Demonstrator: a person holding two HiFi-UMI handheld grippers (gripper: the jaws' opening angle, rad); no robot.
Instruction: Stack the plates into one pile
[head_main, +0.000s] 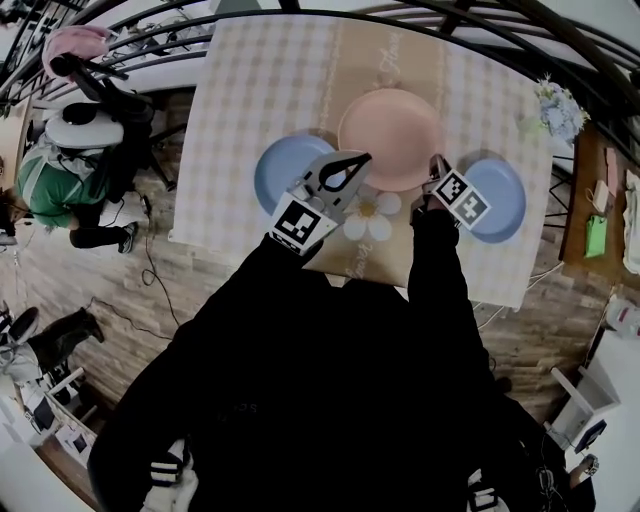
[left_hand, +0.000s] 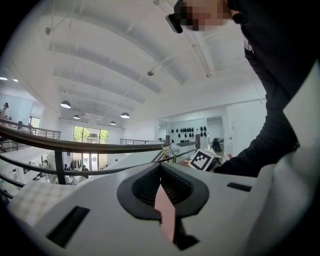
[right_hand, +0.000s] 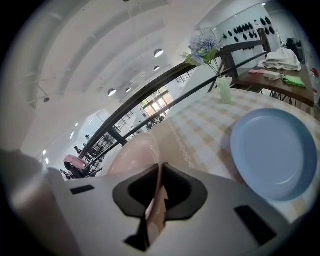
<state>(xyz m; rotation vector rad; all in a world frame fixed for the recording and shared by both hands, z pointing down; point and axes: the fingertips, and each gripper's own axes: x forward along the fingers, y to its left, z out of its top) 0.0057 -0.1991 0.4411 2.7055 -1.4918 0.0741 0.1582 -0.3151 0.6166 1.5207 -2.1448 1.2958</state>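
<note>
A pink plate (head_main: 390, 135) is at the middle of the checked tablecloth (head_main: 250, 90), held by its near rim from both sides. My left gripper (head_main: 358, 160) is shut on its left near edge; in the left gripper view the rim shows edge-on as a thin pink strip (left_hand: 166, 215) between the shut pads (left_hand: 175, 185). My right gripper (head_main: 437, 162) is shut on the right near edge, with the pink plate (right_hand: 132, 155) stretching away beyond its jaws. One blue plate (head_main: 280, 170) lies to the left. Another blue plate (head_main: 500, 200) (right_hand: 272, 150) lies to the right.
A vase of pale flowers (head_main: 555, 110) (right_hand: 207, 47) stands at the table's far right corner. A dark railing (head_main: 150, 30) curves behind the table. A wooden side table (head_main: 600, 215) with cloths is to the right. A person (head_main: 60, 180) sits on the floor at left.
</note>
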